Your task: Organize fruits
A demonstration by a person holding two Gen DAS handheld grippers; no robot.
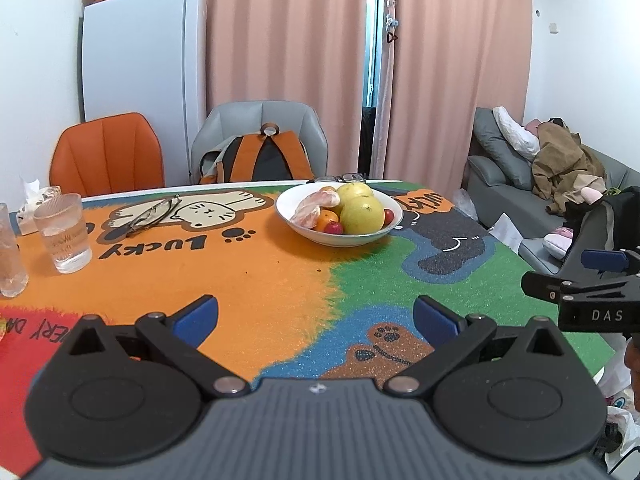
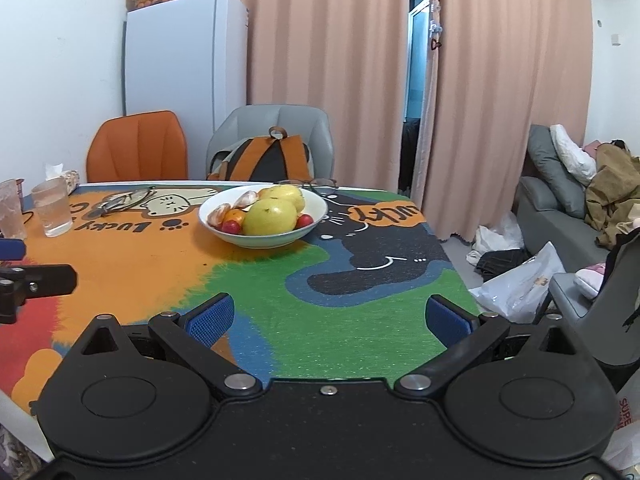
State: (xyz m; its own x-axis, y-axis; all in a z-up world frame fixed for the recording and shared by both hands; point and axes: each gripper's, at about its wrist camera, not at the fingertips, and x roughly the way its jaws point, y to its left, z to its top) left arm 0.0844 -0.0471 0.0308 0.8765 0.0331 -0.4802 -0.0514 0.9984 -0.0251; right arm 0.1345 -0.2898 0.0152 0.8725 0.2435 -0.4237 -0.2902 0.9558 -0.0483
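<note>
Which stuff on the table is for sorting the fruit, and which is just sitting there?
For the job:
white bowl
yellow fruits
peeled orange pieces
small red fruits

Just lying about:
glass of water
eyeglasses
second pair of glasses
tissue pack

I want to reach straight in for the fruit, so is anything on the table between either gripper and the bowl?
Nothing visible blocks either path. Between the left gripper and the white fruit bowl lies only bare mat, and the same holds for the right gripper. The water glass and the eyeglasses sit off to the left.
</note>
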